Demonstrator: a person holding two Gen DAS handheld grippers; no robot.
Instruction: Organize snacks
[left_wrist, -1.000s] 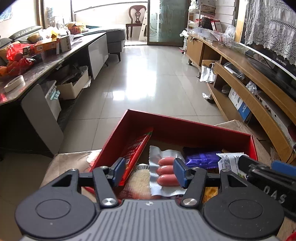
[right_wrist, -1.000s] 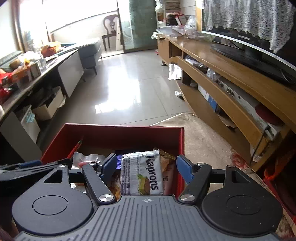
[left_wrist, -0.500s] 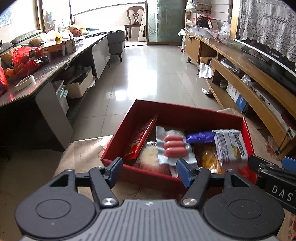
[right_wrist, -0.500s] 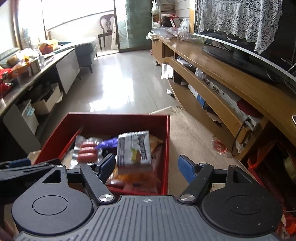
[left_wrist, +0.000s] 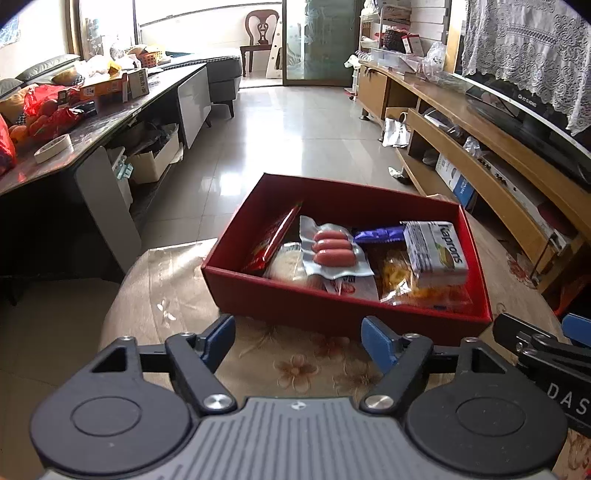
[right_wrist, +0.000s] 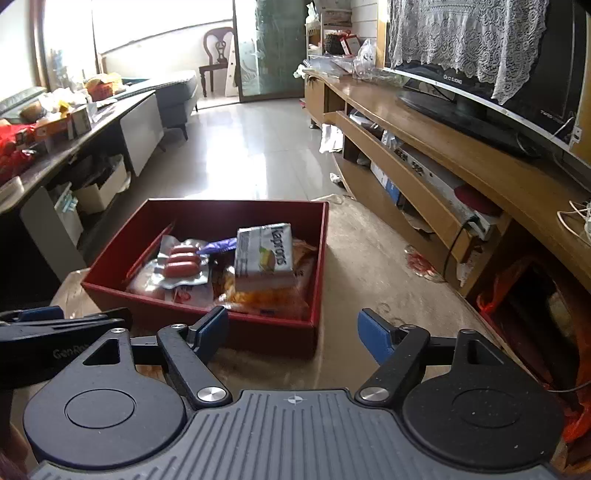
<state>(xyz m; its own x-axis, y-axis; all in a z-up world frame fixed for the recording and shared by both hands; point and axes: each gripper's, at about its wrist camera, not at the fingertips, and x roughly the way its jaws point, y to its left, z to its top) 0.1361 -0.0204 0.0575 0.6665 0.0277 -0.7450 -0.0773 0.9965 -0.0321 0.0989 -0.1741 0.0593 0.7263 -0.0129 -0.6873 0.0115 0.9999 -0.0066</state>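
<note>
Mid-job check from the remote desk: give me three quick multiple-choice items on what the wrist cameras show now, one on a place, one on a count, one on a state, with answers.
1. Where does the Kaprons pack lie?
A. inside the red box, toward its right side
B. on the cloth beside the box
C. on the floor

2. How many sausages show in the clear sausage pack?
A. one
B. three
C. five

3. What do the left tongs hold?
A. the Kaprons pack
B. the sausage pack
C. nothing

Answers: 1 A, the pack rests on other snacks within the box walls. 2 B, three red sausages lie side by side. 3 C, the jaws are opening over bare flowered cloth, short of the box; the right tongs are likewise empty.
</note>
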